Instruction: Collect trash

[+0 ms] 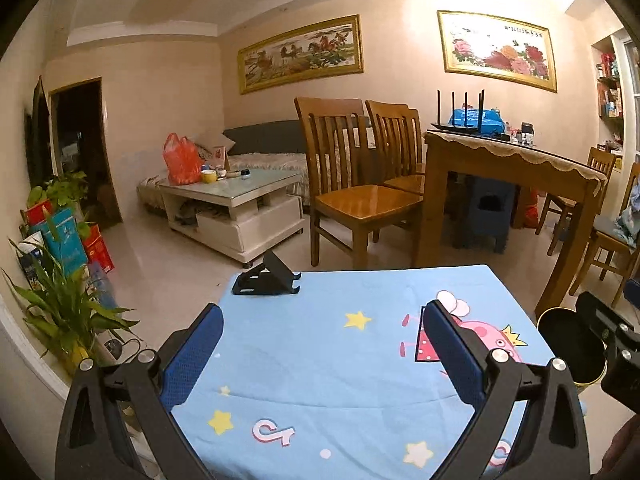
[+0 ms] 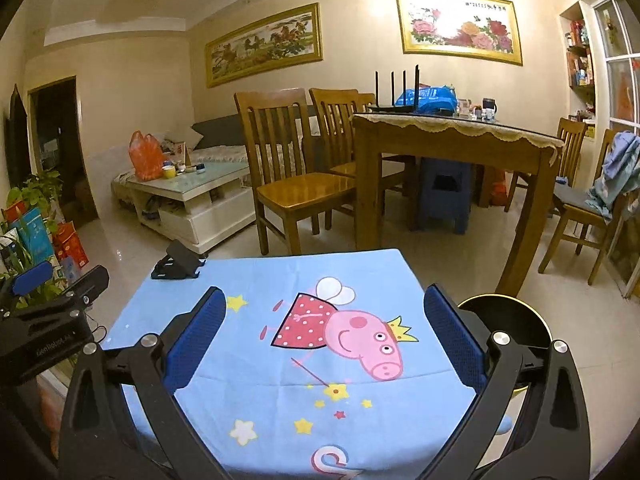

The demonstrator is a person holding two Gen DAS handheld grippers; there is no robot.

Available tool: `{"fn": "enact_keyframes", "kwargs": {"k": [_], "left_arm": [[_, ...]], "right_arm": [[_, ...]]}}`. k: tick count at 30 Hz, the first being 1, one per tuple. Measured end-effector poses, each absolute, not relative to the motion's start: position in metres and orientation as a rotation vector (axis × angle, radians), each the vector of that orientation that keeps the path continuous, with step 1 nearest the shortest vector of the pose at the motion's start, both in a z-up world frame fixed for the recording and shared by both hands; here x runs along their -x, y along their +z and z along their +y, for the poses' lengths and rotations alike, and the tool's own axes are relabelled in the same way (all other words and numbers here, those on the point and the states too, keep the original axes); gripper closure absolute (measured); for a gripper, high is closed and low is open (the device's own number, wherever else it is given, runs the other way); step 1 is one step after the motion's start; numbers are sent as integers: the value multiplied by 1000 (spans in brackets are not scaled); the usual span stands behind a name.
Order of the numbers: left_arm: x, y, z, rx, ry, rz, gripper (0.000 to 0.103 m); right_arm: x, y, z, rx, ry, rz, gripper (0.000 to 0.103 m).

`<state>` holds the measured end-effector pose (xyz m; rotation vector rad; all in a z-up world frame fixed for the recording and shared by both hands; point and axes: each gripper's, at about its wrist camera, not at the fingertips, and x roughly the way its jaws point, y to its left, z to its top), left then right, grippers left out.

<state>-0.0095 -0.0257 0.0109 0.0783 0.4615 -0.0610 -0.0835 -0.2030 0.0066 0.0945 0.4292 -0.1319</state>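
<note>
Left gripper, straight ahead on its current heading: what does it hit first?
Probably nothing soon: the left gripper is open over the blue cloth, the black phone stand off-line left. Beyond the edge, likely the wooden chair; depth unclear.

Phone stand [image 1: 267,280] on tablecloth [image 1: 340,360]

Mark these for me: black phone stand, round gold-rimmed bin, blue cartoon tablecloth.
black phone stand [image 1: 266,280], left wrist view, on its sloped front plate.
round gold-rimmed bin [image 2: 504,320], right wrist view, on its dark inside below the far rim.
blue cartoon tablecloth [image 2: 256,360], right wrist view, on plain blue cloth left of the pig.
</note>
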Motion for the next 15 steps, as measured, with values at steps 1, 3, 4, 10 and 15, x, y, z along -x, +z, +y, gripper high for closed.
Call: {"fn": "enact_keyframes", "kwargs": {"k": [1, 3, 4, 10, 15], "left_arm": [[9, 11, -26, -72, -63, 465, 6], [10, 11, -26, -66, -67, 463, 6], [12, 10, -26, -69, -65, 460, 6], [15, 10, -24, -64, -91, 460, 6], [15, 10, -24, -62, -99, 466, 6]], "right_arm": [[82, 5, -203, -96, -130, 434, 5], [79, 4, -206, -99, -125, 447, 5], [78, 3, -206, -101, -122, 450, 5], [76, 1, -206, -97, -121, 450, 5], [74, 0, -209, -108, -127, 464, 5]]}}
